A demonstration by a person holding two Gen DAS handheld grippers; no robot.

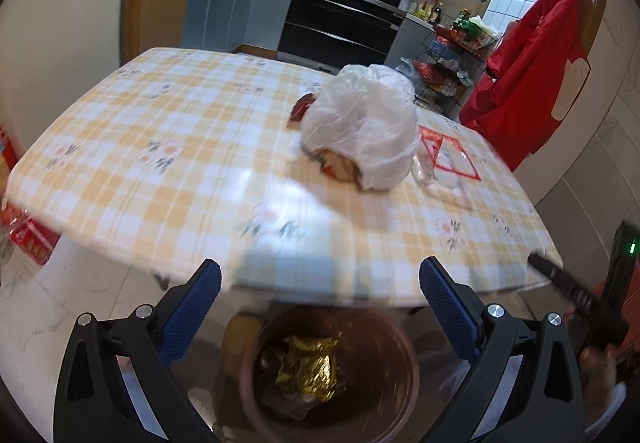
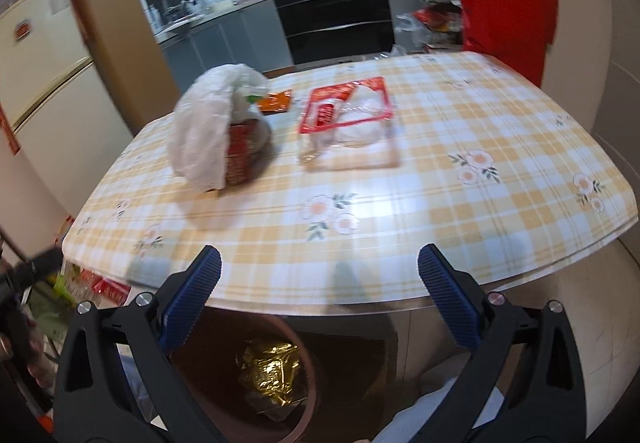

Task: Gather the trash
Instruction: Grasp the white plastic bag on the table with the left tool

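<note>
A brown bin (image 1: pixel 404 363) stands on the floor under the table's near edge, with a crumpled gold wrapper (image 1: pixel 310 369) inside; the bin (image 2: pixel 310 383) and the gold wrapper (image 2: pixel 270 371) also show in the right wrist view. My left gripper (image 1: pixel 320 285) hangs open above the bin, nothing between its blue pads. My right gripper (image 2: pixel 320 279) is open wide too, empty, over the table's front edge. On the checked tablecloth (image 2: pixel 460 147) lie a white plastic bag (image 2: pixel 204 127) over a red carton (image 2: pixel 240 159), a clear red-edged wrapper (image 2: pixel 352 115) and an orange packet (image 2: pixel 276 101).
The white bag (image 1: pixel 364 127) and the clear wrapper (image 1: pixel 448 155) lie on the far right part of the table in the left wrist view. A red garment (image 1: pixel 532 75) hangs at the right. Oven (image 1: pixel 340 23) and counters stand behind. Red boxes (image 1: pixel 28 235) sit on the floor at left.
</note>
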